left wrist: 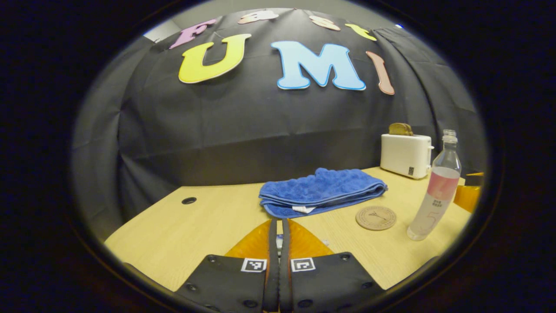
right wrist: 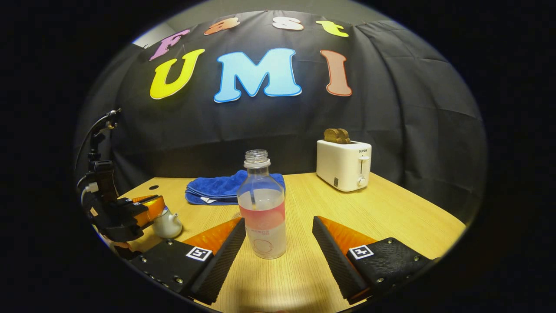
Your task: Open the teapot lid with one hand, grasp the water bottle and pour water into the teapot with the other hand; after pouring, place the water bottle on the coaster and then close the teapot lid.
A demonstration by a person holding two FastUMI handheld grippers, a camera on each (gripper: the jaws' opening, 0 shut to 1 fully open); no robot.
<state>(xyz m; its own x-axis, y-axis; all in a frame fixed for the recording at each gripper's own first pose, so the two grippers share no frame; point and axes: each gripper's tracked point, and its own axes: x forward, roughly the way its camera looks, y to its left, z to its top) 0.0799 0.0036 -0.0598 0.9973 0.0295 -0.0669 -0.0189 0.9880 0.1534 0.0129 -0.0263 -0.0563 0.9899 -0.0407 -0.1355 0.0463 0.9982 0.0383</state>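
My left gripper (left wrist: 278, 222) has its fingers nearly together, pinching a small pale knob that I take for the teapot lid. In the right gripper view, the left gripper (right wrist: 157, 206) sits right on top of the white teapot (right wrist: 168, 225). I cannot tell whether the lid is lifted. The uncapped water bottle (right wrist: 263, 208), about half full, stands upright on the table. My right gripper (right wrist: 279, 222) is open around the bottle's lower half, both fingers apart from it. A round coaster (left wrist: 375, 218) lies just left of the bottle (left wrist: 435, 195).
A folded blue towel (left wrist: 321, 189) lies behind the coaster and also appears as the towel (right wrist: 217, 187) behind the bottle. A white toaster (right wrist: 343, 165) with bread in it stands at the back right of the wooden table (right wrist: 391, 208).
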